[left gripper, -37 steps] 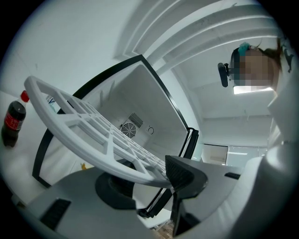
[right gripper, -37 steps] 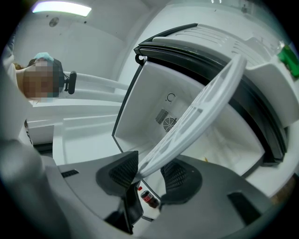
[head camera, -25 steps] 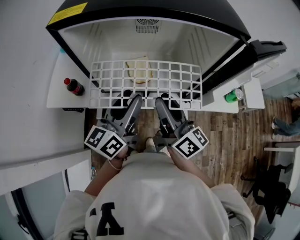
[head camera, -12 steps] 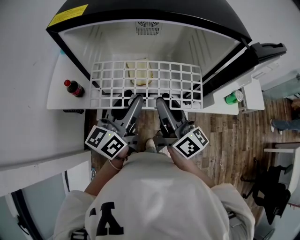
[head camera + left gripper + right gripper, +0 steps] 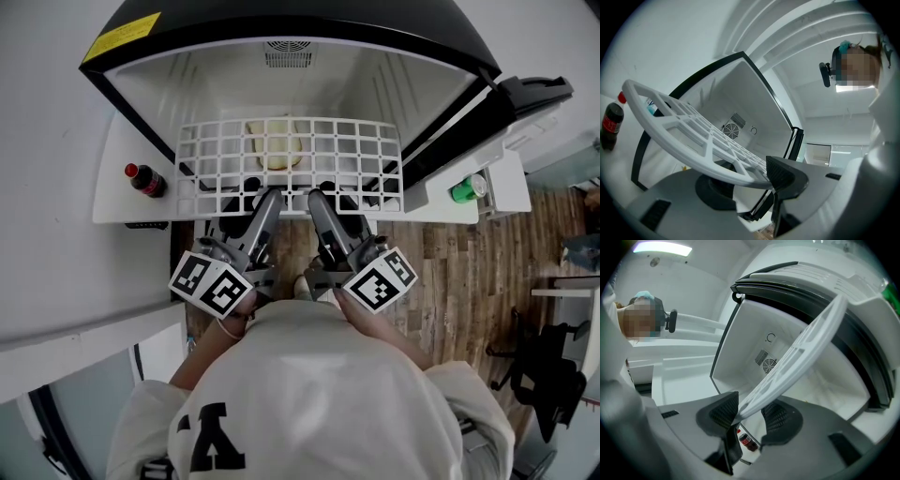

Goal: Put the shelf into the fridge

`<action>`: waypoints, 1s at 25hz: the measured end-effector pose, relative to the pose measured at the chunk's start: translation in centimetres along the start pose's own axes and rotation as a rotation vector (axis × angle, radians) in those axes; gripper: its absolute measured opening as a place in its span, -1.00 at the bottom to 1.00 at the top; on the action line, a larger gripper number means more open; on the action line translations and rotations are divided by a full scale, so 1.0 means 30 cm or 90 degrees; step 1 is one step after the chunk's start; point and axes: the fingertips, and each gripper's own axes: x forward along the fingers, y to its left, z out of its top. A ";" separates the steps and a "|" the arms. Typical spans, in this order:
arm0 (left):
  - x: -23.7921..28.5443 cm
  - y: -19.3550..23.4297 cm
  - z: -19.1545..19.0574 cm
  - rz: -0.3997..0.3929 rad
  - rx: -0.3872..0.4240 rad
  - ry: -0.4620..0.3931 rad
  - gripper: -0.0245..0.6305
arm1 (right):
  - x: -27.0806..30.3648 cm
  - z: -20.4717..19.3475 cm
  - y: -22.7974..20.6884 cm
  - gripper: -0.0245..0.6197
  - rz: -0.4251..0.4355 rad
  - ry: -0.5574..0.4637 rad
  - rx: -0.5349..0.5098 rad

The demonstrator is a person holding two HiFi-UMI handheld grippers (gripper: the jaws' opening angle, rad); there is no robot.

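Ur left tool (image 5: 268,197) + right tool (image 5: 317,197) clamp shelf (image 5: 291,167) front edge, shelf at fridge (image 5: 159,84) mouth. Risk: u tilt it, corner snags wall, shelf slips from grip.

A white table (image 5: 120,192) stands at the left in the head view. Right of the table, the floor (image 5: 469,272) is made of brown wood boards. Far to the right of the table, a black chair (image 5: 544,375) stands on those boards. Left of the table there is only a plain white wall (image 5: 47,141). Below the table, in the bottom left corner, is a pane of glass (image 5: 37,422) with a dark frame; it could be a door or a window. High above the table the ceiling (image 5: 811,33) is white, with long beams. A long, bright lamp (image 5: 661,247) shines up there.
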 end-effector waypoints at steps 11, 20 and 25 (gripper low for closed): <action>0.008 -0.002 0.008 -0.006 -0.005 -0.001 -0.37 | 0.008 0.010 0.001 -0.42 0.004 -0.008 0.004; 0.015 0.001 0.013 -0.011 -0.008 -0.003 -0.37 | 0.017 0.016 0.000 -0.42 0.005 -0.011 0.005; 0.022 0.005 0.018 -0.010 -0.009 -0.002 -0.37 | 0.025 0.019 -0.003 -0.41 0.007 -0.011 0.006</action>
